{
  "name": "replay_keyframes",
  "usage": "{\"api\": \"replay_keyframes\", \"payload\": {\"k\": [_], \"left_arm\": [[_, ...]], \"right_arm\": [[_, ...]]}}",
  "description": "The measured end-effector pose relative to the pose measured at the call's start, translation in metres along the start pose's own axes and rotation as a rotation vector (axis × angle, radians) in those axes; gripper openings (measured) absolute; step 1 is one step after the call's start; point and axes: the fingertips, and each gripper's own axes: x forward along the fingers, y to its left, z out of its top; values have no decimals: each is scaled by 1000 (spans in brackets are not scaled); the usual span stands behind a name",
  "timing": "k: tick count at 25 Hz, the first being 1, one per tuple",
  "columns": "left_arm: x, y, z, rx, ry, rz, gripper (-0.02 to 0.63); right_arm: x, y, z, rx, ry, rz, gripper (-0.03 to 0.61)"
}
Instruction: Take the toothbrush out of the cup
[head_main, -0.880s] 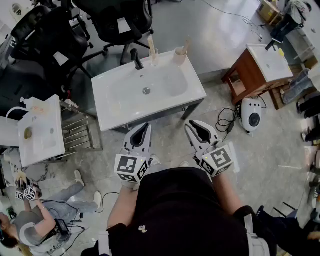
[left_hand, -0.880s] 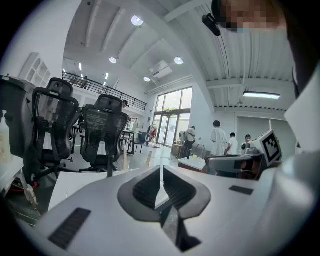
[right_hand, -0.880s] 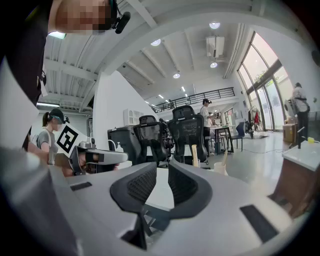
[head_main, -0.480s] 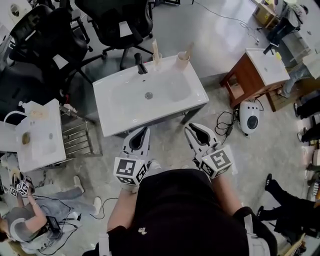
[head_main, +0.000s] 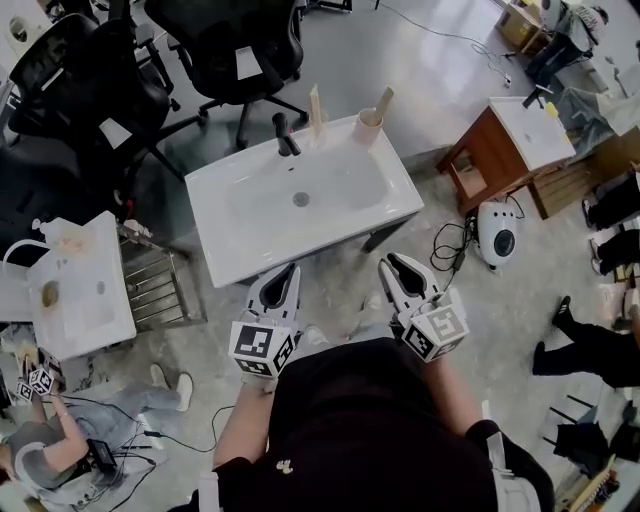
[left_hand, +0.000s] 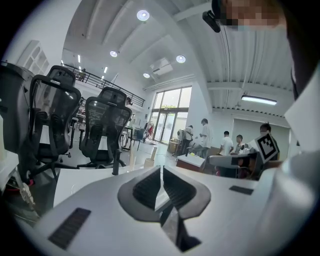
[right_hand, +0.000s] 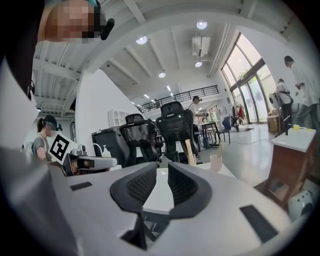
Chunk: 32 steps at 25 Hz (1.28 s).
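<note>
Both forearms (head_main: 243, 420) reach forward from the torso, side by side and well apart, with the grippers close to level and tipped a little downward. The left gripper (head_main: 286, 272) has its jaws pressed together with nothing between them, and its marker cube (head_main: 262, 349) sits at its rear, nearest the body. The right gripper (head_main: 393, 264) holds its jaws a narrow gap apart, empty, and angles slightly outward, with its cube (head_main: 435, 331) likewise at the rear.
</note>
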Motion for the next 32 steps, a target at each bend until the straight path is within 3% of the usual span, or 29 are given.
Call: {"api": "replay_keyframes", "payload": {"k": [7, 32], "left_arm": [[29, 7, -6, 11, 26, 23, 31], [230, 12, 42, -3, 70, 276, 31]], "right_arm": [[24, -35, 0, 56, -21, 1, 83], [161, -224, 42, 128, 58, 267, 83]]}}
